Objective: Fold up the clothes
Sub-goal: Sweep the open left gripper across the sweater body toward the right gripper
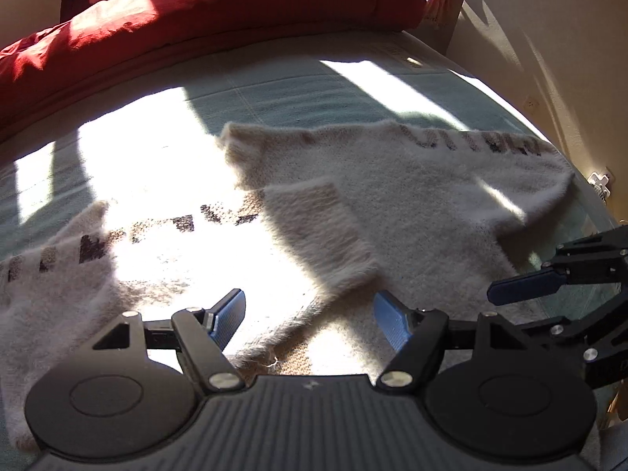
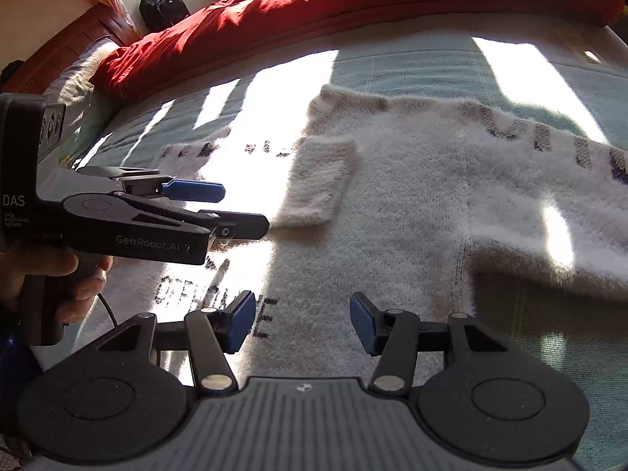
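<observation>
A cream fuzzy sweater (image 1: 392, 204) (image 2: 412, 196) with dark pattern marks on its sleeves lies spread on the green bed cover (image 1: 274, 90). One sleeve cuff (image 2: 318, 184) is folded in over the body. Dark lettering (image 2: 219, 302) shows near its lower edge. My left gripper (image 1: 310, 322) hangs open over the sweater's near part with nothing between its blue pads. It also shows from the side at the left (image 2: 231, 206), held by a hand (image 2: 78, 274). My right gripper (image 2: 302, 324) stands open above the sweater body, empty. It reaches in at the right edge (image 1: 514, 298).
A red duvet (image 1: 219, 11) (image 2: 353, 4) lies bunched along the far side of the bed. A wall (image 1: 549, 59) runs close on the right. A black bag (image 2: 163, 8) and a wooden headboard (image 2: 59, 51) stand at the far left. Strong sunlight patches wash out parts of the fabric.
</observation>
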A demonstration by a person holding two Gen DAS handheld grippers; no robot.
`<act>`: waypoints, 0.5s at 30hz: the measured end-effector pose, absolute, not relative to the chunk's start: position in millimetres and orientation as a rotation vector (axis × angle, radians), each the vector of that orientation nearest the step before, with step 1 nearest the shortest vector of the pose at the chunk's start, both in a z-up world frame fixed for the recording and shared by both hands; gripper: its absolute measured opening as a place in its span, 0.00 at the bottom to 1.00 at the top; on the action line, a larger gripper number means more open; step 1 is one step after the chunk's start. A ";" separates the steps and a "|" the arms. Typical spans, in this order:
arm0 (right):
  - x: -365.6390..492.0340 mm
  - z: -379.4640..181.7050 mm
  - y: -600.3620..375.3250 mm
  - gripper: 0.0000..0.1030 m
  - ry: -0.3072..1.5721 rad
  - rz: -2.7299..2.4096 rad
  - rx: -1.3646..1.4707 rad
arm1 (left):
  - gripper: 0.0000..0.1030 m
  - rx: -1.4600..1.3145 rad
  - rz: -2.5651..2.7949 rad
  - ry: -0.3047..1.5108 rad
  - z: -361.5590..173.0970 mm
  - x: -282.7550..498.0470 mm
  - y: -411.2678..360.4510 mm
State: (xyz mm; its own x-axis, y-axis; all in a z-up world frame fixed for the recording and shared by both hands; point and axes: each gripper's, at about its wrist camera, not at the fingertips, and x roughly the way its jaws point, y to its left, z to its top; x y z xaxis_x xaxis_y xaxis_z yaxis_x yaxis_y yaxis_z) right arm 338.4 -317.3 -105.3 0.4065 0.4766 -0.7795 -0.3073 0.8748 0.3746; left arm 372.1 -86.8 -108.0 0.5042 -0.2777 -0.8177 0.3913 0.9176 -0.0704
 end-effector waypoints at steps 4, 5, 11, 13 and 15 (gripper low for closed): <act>365.6 -103.2 -305.8 0.56 1.018 0.485 0.169 | 0.70 0.122 -0.252 0.946 -112.7 367.3 -40.7; 372.0 -102.5 -302.4 0.56 1.011 0.486 0.168 | 0.70 0.115 -0.214 0.947 -115.7 368.1 -29.2; 405.8 -109.6 -285.3 0.56 1.012 0.466 0.191 | 0.73 -0.010 -0.149 1.013 -145.0 376.5 15.9; 416.0 -113.4 -284.0 0.56 1.023 0.442 0.217 | 0.72 0.013 -0.162 0.981 -137.7 376.5 13.1; 423.6 -115.3 -282.3 0.56 1.021 0.435 0.231 | 0.71 -0.004 -0.208 0.925 -128.9 377.3 8.6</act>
